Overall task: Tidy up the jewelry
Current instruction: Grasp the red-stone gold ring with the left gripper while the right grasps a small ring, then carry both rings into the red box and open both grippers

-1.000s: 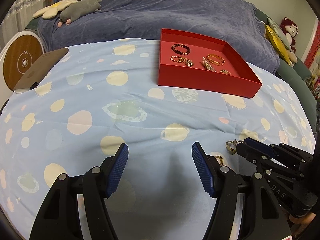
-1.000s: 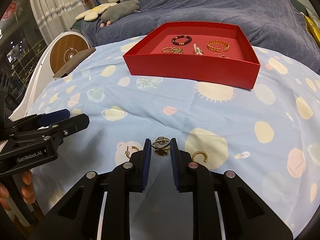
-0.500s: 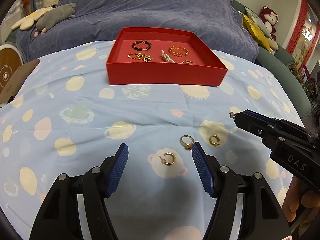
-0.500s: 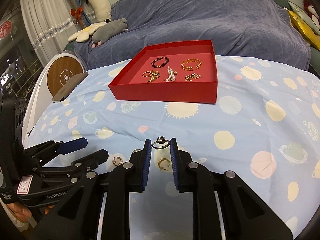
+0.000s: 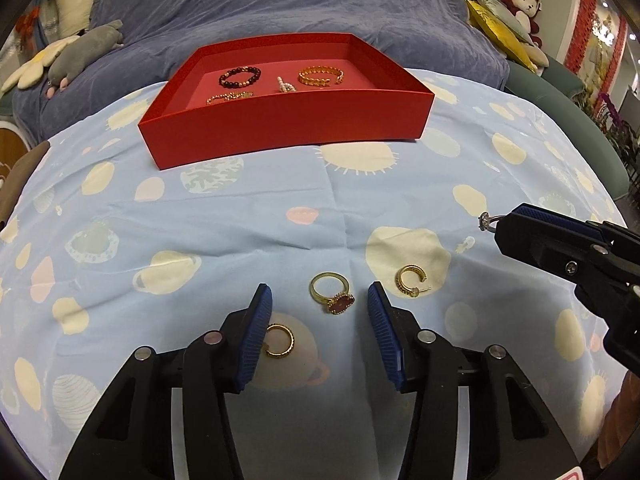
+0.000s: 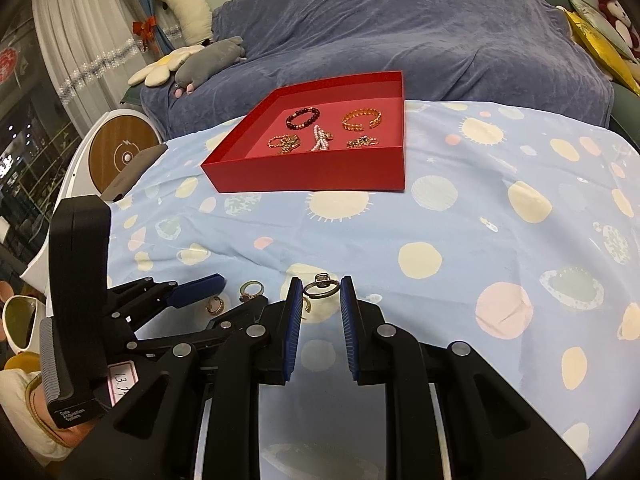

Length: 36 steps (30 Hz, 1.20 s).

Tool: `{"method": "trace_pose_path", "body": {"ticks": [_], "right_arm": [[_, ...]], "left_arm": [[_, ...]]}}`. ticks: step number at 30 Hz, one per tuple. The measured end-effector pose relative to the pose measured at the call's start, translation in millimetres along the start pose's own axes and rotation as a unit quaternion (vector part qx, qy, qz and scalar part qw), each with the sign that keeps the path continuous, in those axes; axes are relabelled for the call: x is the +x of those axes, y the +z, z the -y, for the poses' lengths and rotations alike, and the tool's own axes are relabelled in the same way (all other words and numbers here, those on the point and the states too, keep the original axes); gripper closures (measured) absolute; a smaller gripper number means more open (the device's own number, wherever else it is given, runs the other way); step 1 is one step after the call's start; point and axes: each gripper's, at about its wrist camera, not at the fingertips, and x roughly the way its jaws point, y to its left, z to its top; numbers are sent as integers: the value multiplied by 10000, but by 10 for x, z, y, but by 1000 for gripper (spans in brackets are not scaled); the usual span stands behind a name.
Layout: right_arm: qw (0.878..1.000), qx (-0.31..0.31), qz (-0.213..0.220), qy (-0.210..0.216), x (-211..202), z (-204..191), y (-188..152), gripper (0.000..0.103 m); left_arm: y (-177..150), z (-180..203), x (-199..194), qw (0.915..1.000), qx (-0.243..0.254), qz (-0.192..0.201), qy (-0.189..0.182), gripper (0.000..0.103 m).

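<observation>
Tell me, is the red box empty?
Not empty. The red box has jewelry inside: a dark bead bracelet, a gold bangle and some smaller pieces.

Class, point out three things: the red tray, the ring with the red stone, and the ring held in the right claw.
red tray [image 5: 280,128], left wrist view, front wall.
ring with the red stone [image 5: 341,303], left wrist view, the stone.
held ring [image 6: 321,290], right wrist view, its band.

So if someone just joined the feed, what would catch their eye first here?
Probably the red tray at the far side of the spotted blue cloth, with bracelets inside. Next, the right gripper pinching a stone-set ring above the cloth. Then the left gripper, its jaws just closing, around a gold ring with a red charm, with two gold hoop earrings nearby.
</observation>
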Motion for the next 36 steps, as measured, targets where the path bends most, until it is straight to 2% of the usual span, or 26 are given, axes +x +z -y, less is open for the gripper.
{"method": "trace_pose_path", "body": {"ticks": [2,5,6,13,23,29,32,36], "right_arm": [[10000,17,1,-4,-5,17,-2,84],[10000,24,-9,-8,-1,26,-6,84],[10000,26,-9,-6,0,26,-6,84],[10000,20,50,23,-23,12,10,84],[9996,-32,265,96,-100,-125,204,84],[9987,-25,489,150,-124,-198,573,84],[9981,-127,591,112,-96,-209,840,84],[9975,-108,699,48,43,-127,1214,84]], "left_arm": [[0,32,6,10000,68,18,5,68],[-2,45,7,9999,100,33,-41,86],[1,48,10,9999,98,31,-51,87],[54,-59,-106,9998,-70,110,-174,87],[329,-381,-533,9967,-538,526,-302,87],[662,-550,-658,9947,-693,723,-234,87],[881,-637,-633,9937,-791,750,-267,87],[1221,-704,-506,9940,-712,827,-112,87]]}}
